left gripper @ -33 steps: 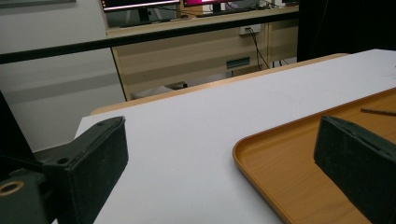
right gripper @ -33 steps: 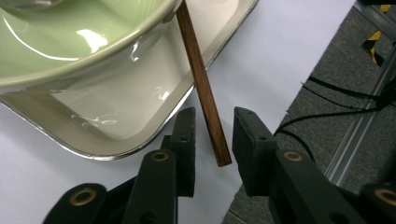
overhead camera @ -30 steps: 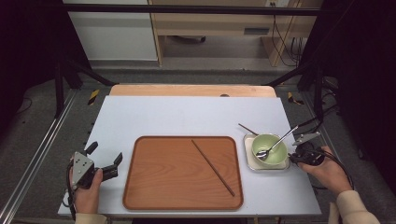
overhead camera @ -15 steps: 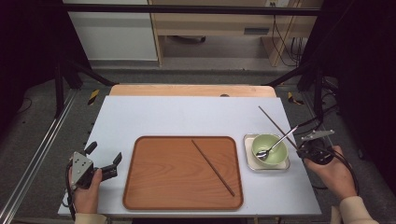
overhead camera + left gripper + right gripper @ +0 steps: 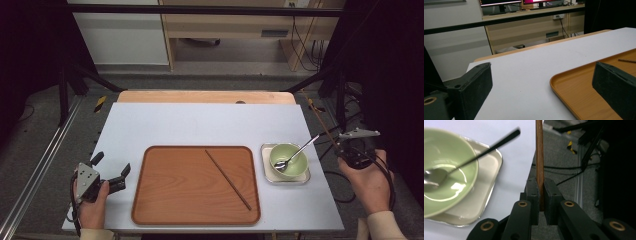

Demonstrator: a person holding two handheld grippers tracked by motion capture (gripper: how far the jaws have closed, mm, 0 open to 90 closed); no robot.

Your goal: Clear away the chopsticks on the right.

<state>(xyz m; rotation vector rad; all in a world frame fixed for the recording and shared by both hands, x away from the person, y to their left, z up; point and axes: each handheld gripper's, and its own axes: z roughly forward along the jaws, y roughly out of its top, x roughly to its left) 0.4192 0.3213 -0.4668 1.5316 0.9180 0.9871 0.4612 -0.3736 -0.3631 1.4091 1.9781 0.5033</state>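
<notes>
Right gripper: pinching one chopstick, long axis toward 12 o'clock. Tray with second chopstick: at 9 o'clock. Left gripper: spread, idle.

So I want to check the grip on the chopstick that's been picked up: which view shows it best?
The right gripper view: the held chopstick stands clamped between the right hand-held gripper jaws, close up. The high view shows it as a thin line slanting up from that gripper beyond the table's right edge. The left gripper view catches just the tip of the other chopstick on the tray.
</notes>
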